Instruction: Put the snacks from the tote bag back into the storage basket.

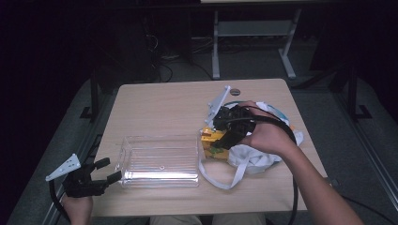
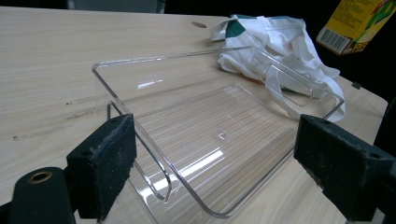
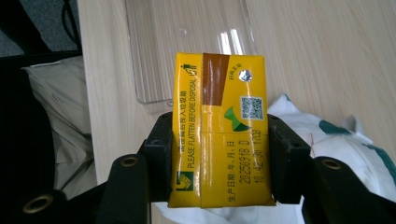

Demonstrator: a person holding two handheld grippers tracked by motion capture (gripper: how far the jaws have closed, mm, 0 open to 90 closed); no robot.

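A yellow drink carton (image 3: 219, 130) is clamped between the pads of my right gripper (image 3: 219, 161), held in the air above a white cloth bag (image 1: 256, 157). In the high view the right gripper (image 1: 224, 140) and carton (image 1: 211, 140) hang just right of a clear plastic tray (image 1: 159, 161). My left gripper (image 1: 109, 169) rests at the table's front left, open, its jaws on either side of the tray's near corner (image 2: 154, 163) without pressing on it. The carton (image 2: 359, 23) also shows at the far upper right of the left gripper view.
The white bag (image 2: 275, 51) with green trim lies crumpled beyond the tray, one strap (image 1: 220, 180) looping toward the front edge. A small dark hole (image 1: 234, 91) marks the table's far side. Bare wood lies behind the tray.
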